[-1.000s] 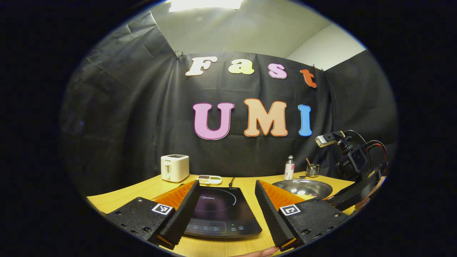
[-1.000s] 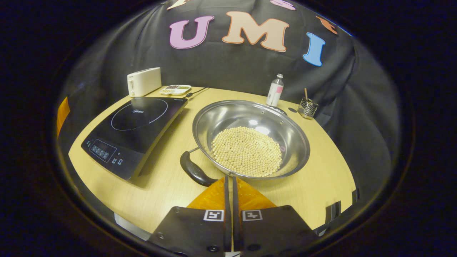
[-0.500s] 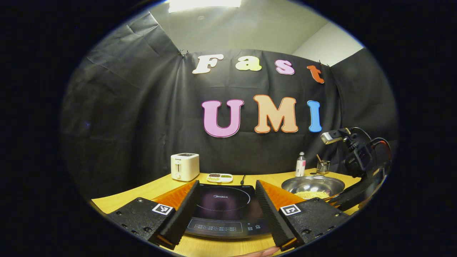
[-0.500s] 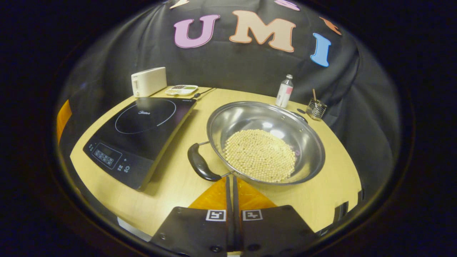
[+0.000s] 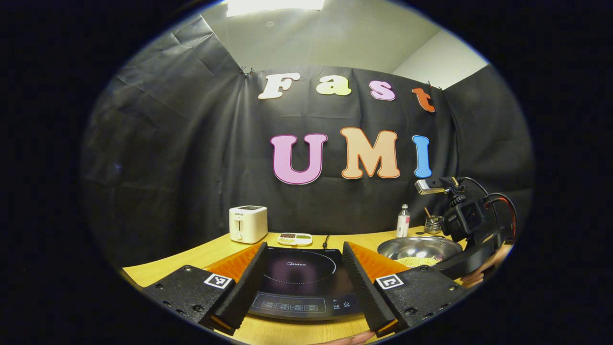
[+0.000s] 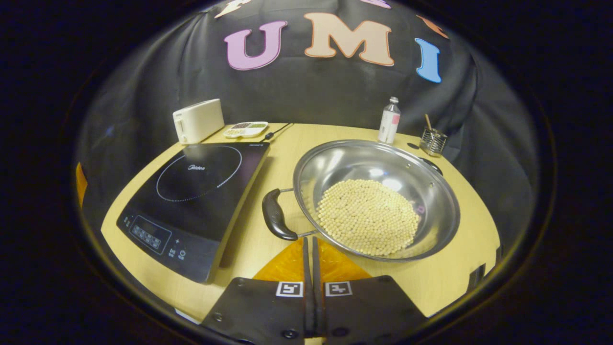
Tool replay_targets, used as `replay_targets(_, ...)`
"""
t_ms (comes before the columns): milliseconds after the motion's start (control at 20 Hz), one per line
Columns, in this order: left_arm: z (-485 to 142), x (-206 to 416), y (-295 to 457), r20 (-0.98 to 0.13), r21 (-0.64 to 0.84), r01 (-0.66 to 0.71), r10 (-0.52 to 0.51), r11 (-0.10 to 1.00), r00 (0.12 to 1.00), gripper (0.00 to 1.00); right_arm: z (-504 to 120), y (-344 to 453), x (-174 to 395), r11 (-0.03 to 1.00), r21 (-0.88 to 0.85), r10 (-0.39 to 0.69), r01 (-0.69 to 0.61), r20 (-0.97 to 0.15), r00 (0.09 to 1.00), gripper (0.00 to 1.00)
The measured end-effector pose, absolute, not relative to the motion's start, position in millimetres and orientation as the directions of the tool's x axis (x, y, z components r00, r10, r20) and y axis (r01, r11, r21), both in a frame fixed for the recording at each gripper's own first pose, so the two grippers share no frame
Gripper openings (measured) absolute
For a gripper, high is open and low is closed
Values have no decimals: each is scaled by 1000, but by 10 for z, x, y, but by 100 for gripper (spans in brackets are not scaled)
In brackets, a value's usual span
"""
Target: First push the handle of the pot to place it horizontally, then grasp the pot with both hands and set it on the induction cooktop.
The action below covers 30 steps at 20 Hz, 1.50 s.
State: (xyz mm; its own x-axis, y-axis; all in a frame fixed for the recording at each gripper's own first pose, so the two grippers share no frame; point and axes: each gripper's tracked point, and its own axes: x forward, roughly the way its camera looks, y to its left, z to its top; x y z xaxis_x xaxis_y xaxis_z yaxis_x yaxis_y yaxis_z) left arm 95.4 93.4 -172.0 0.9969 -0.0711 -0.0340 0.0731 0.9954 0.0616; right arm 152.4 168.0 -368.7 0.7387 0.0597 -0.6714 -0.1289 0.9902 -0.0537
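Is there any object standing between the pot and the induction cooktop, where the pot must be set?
Nothing visible does. In the right gripper view only bare table lies between the pot, which holds pale beans, and the induction cooktop. The toaster, dish, bottle and wire cup stand behind, off the path.

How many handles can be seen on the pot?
2: a near handle on the pot facing the cooktop, and a far handle opposite, mostly hidden by the rim.
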Motion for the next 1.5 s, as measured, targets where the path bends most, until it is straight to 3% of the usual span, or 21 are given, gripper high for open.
replay_targets(850, -1761, 971, 948, -49, 38, 81, -79, 996, 996, 93, -3803, 1982, 2035, 992, 96, -4, 81, -619, 786, 3)
replay_targets(1050, -1824, 969, 896, -68, 7, 93, -92, 996, 993, 93, -3823, 2006, 1961, 995, 89, 15, 52, -622, 783, 2)
replay_targets(1300, -1896, 935, 730, -112, -91, 119, -129, 989, 985, 89, -3548, 1975, 1631, 993, 73, 117, -92, -576, 809, 3)
replay_targets(1350, -1903, 916, 657, -118, -125, 136, -151, 983, 982, 93, -3466, 1909, 1563, 991, 76, 134, -110, -565, 814, 2)
replay_targets(1500, -1927, 870, 524, -143, -207, 145, -177, 968, 974, 93, -3238, 1598, 1436, 985, 95, 173, -145, -528, 831, 3)
